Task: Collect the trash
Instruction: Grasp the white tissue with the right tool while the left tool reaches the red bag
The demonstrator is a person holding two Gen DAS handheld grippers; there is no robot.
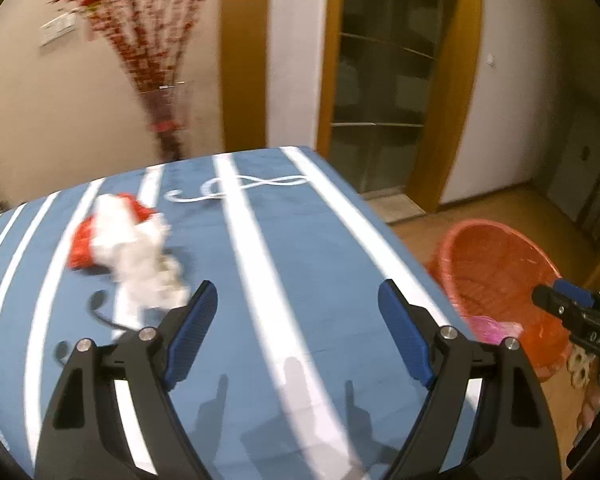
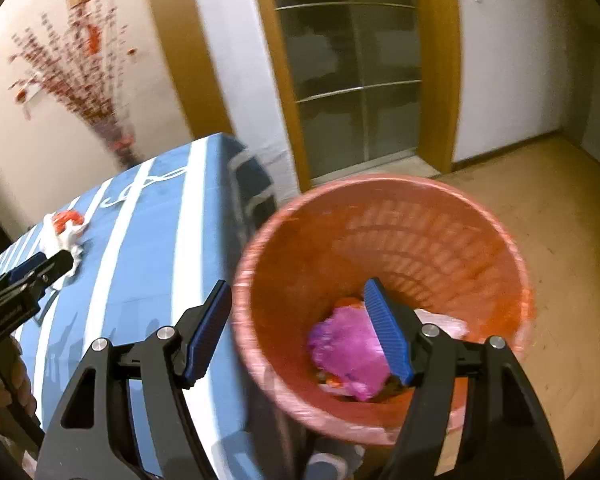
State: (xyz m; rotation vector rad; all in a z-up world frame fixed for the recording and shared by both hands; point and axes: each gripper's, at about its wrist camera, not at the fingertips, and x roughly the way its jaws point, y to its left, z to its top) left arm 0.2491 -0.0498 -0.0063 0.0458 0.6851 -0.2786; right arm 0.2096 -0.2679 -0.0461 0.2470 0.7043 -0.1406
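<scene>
A crumpled heap of white tissue and red wrapper (image 1: 120,244) lies on the far left of the blue, white-striped tablecloth (image 1: 320,248), just beyond the left gripper (image 1: 296,308), whose blue-padded jaws stand spread with nothing between them. To the right, on the floor beside the table, the orange woven plastic bin (image 2: 440,232) holds a crumpled magenta wrapper (image 2: 348,348); the right gripper (image 2: 300,328) hangs over its rim, jaws apart and empty. The loose heap could split under a shallow pinch, dropping scraps or snagging the cloth.
</scene>
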